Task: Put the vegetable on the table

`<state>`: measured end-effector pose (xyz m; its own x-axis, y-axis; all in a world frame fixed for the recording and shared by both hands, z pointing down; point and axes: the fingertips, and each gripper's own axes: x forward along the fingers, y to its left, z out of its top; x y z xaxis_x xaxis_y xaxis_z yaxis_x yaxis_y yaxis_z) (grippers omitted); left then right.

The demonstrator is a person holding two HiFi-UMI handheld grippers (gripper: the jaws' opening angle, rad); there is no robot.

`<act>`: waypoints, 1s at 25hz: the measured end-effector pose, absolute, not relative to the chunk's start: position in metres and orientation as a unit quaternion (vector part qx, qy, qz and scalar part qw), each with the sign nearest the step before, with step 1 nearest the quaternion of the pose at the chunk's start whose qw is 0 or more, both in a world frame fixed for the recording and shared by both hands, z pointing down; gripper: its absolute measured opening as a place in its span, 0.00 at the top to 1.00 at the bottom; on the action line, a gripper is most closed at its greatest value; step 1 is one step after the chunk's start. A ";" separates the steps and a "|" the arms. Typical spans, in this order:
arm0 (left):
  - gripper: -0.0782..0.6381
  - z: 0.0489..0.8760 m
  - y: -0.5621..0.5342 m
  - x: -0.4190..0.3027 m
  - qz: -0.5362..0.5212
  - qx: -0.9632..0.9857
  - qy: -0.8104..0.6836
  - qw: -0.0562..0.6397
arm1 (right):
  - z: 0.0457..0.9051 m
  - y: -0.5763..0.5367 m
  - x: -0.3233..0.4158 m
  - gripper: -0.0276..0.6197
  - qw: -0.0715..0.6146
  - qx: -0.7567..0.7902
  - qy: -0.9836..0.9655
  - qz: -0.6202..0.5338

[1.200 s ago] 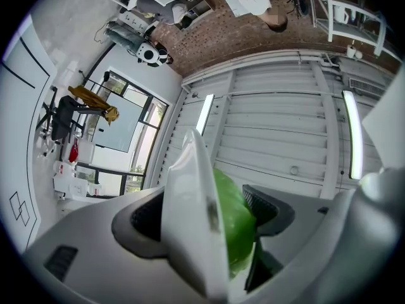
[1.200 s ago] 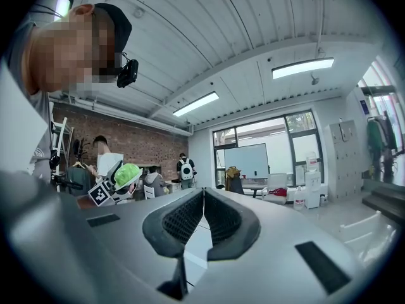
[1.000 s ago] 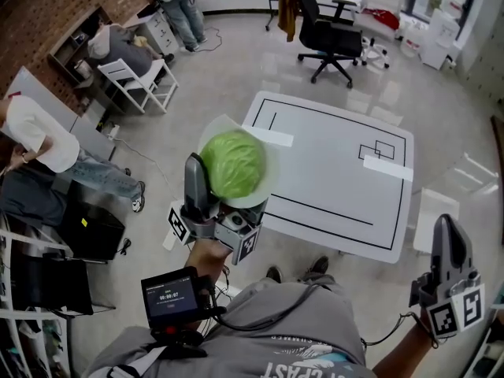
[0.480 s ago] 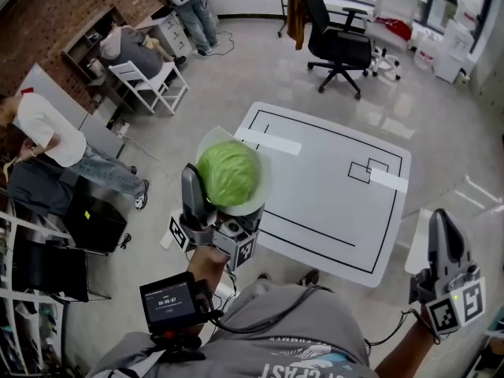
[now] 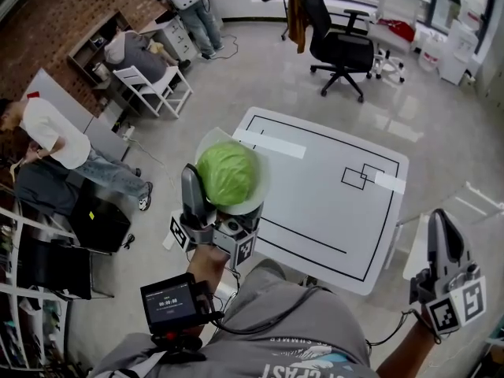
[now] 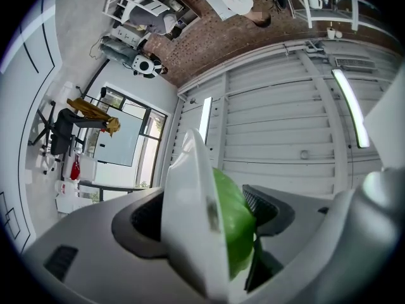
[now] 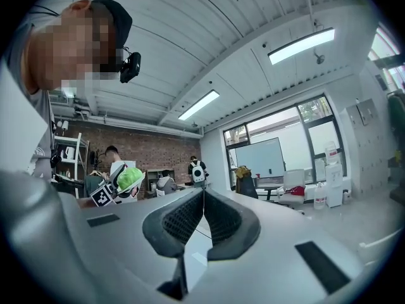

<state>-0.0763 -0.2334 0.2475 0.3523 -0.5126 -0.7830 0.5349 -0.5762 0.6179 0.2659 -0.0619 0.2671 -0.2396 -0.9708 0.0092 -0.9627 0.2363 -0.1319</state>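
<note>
A green cabbage (image 5: pixel 227 172) wrapped in pale outer leaves sits between the jaws of my left gripper (image 5: pixel 223 186), held upright above the floor by the near-left corner of the white table (image 5: pixel 331 211). In the left gripper view the cabbage (image 6: pixel 231 223) and its white leaf fill the gap between the two pads, which press on it. My right gripper (image 5: pixel 442 246) hangs low at the right, past the table's right edge, its jaws closed together with nothing between them (image 7: pixel 202 223). In the right gripper view the cabbage (image 7: pixel 130 178) shows small at the left.
The table top carries black outline markings and strips of white tape (image 5: pixel 272 142). A black office chair (image 5: pixel 342 50) stands beyond it. A white chair (image 5: pixel 153 85), shelves and several people occupy the left side of the room. A small screen (image 5: pixel 169 302) is strapped near my left arm.
The view has shifted a little, so the table sits slightly lower and to the right in the frame. Both grippers keep their places; the cabbage stays in the left one.
</note>
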 end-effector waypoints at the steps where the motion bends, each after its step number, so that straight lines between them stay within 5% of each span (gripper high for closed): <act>1: 0.38 0.246 -0.234 -0.073 -0.567 0.684 0.009 0.459 | 0.268 -0.063 0.269 0.95 0.038 -0.616 0.785 -0.056; 25: 0.38 0.341 -0.368 -0.009 -0.474 0.692 -0.026 0.544 | 0.305 -0.140 0.284 0.95 0.033 -0.657 0.746 -0.104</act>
